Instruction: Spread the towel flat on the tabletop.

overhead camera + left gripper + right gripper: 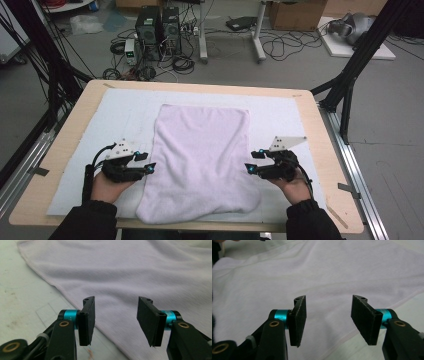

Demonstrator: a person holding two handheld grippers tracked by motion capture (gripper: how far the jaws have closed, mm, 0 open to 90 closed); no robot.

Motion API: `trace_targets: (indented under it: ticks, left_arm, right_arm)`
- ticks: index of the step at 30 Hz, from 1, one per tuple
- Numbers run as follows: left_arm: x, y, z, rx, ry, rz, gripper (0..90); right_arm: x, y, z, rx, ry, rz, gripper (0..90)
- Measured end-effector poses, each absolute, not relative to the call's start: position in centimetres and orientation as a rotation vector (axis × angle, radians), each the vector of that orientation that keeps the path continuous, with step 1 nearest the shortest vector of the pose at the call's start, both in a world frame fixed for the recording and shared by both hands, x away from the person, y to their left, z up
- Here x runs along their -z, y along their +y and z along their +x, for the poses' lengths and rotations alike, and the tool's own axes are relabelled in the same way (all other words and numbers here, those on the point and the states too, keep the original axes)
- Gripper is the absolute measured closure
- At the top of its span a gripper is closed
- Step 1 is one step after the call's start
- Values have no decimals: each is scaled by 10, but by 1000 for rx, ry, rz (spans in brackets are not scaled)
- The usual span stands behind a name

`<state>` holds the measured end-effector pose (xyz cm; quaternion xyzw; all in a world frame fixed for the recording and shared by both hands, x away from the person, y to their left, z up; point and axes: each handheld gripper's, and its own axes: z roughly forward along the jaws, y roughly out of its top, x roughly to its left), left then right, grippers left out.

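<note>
Counted: 1 pale pink towel, 1 white mat under it, 1 wooden table. 2 claws, i.e. left claw & right claw, each w/ 2 black jaws, set apart. 2 hands, 2 dark sleeves.

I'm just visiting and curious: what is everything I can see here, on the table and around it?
Towel: one, pale lilac, flat mid-table.
Mat: one, white, under the towel.
Table: one, light wood.
Computers: two, black, on the floor behind, among cables.
Cardboard box: one, brown, far floor.
Left tongs: one, black, open, at the towel's left edge.
Right tongs: one, black, open, at its right edge.
Sleeves: two, black.
</note>
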<state>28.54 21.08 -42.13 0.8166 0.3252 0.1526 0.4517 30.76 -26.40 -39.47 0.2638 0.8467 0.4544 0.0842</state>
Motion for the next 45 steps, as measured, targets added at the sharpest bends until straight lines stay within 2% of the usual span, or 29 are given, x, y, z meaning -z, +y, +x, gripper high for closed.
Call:
trace_targets:
  ticks: [8, 11, 14, 16, 18, 19, 23, 28, 33, 38, 42, 45]
  left_arm:
    - [428, 202, 252, -333, 750, 2066, 474]
    - [435, 197, 248, -287, 694, 2118, 517]
    - [442, 193, 249, -265, 670, 2191, 624]
    - [444, 190, 247, -276, 634, 2209, 683]
    - [444, 190, 247, -274, 632, 2206, 817]
    - [444, 190, 248, -266, 635, 2203, 851]
    - [444, 190, 248, -267, 647, 2198, 878]
    - [439, 193, 251, -285, 675, 2162, 881]
    - [430, 198, 268, -339, 733, 2097, 882]
    - [426, 194, 307, -405, 811, 2069, 882]
    - [434, 192, 336, -419, 897, 2028, 882]
    - [443, 194, 344, -392, 930, 2030, 879]
  right_arm:
    - [421, -266, 266, -1396, 2580, 757, 436]
    - [424, -265, 257, -1410, 2619, 726, 448]
    - [427, -261, 252, -1387, 2663, 679, 502]
    - [432, -258, 251, -1359, 2708, 652, 569]
    - [437, -255, 253, -1346, 2753, 647, 649]
    - [438, -254, 254, -1342, 2766, 651, 669]
    - [440, -251, 257, -1309, 2787, 678, 853]
    - [434, -253, 257, -1333, 2758, 666, 868]
    - [420, -260, 275, -1375, 2687, 699, 868]
    - [414, -258, 310, -1319, 2646, 739, 867]
    - [426, -261, 344, -1309, 2622, 852, 868]
    - [443, -262, 361, -1306, 2640, 951, 867]
